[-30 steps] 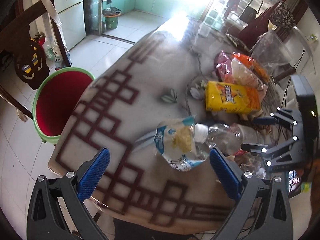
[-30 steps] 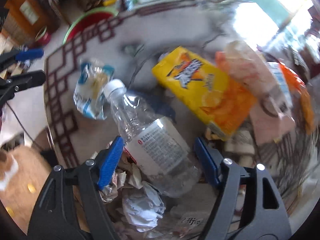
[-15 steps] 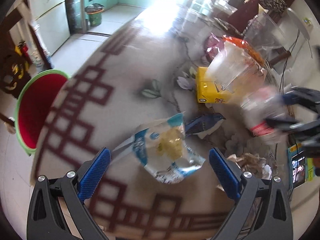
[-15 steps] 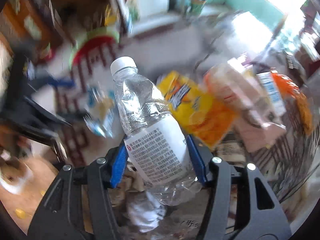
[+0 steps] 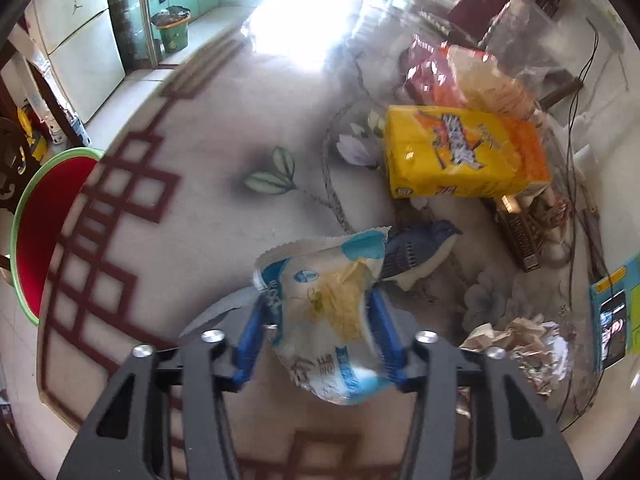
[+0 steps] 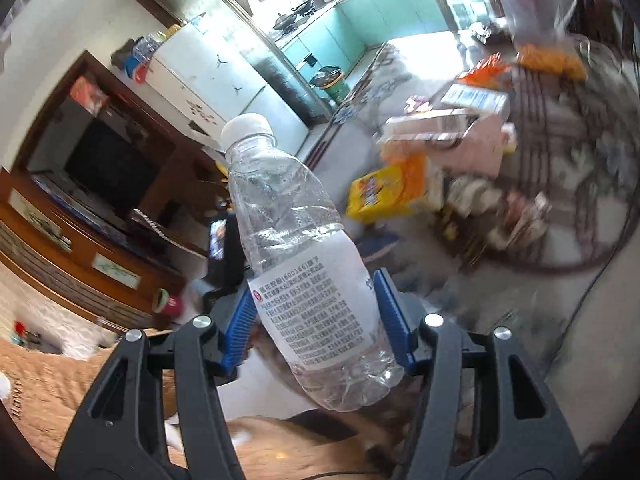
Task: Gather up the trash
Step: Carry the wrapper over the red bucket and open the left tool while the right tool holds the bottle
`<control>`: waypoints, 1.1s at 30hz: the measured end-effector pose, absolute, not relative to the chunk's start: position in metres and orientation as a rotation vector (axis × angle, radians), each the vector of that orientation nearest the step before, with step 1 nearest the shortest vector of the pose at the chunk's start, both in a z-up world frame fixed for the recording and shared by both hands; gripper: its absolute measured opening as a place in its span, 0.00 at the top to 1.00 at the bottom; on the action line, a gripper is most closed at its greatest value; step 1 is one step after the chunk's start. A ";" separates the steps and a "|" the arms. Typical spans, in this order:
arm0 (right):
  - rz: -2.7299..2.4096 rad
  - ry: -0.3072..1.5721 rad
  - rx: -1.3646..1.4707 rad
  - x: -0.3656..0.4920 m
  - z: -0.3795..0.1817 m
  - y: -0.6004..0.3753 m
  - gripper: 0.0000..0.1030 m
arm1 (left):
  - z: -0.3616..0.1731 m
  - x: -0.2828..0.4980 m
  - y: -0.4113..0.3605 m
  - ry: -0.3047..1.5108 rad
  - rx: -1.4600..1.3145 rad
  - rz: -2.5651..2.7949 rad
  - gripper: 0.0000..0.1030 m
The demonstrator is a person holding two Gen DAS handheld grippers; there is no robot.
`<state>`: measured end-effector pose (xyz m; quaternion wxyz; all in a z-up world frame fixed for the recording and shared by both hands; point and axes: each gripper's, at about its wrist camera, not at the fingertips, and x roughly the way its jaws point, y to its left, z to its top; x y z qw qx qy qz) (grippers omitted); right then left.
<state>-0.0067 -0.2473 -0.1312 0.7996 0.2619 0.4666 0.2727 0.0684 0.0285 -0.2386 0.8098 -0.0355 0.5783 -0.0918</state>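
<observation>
My left gripper [image 5: 316, 334] is shut on a crumpled blue, white and yellow snack wrapper [image 5: 328, 312] and holds it just above the patterned table [image 5: 208, 148]. My right gripper [image 6: 316, 316] is shut on an empty clear plastic bottle [image 6: 304, 264] with a white cap and white label, lifted off the table and swung to the left, cap pointing up. Crumpled paper [image 5: 524, 344] lies on the table at the right in the left wrist view.
A yellow snack pack [image 5: 460, 152] and orange and red bags [image 5: 452, 76] lie on the far right of the table. A red stool with a green rim [image 5: 44, 216] stands left of the table. A green bin [image 5: 172, 30] stands on the kitchen floor. A phone [image 5: 612, 326] lies at the right edge.
My left gripper closed on the snack wrapper. My right gripper closed on the bottle, lifted it off the table and swung it left, away from the table.
</observation>
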 end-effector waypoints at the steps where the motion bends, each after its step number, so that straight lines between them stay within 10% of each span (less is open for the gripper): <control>1: 0.606 1.006 0.583 -0.009 -0.132 -0.239 0.46 | -0.231 0.066 0.034 1.216 -0.100 -0.193 0.84; 15: 0.765 1.082 0.552 0.035 -0.128 -0.077 0.46 | -0.131 0.042 0.206 0.946 -0.223 0.125 0.87; 33: 0.632 1.371 0.581 0.157 -0.228 0.101 0.44 | -0.198 0.092 0.335 1.113 -0.255 0.143 0.87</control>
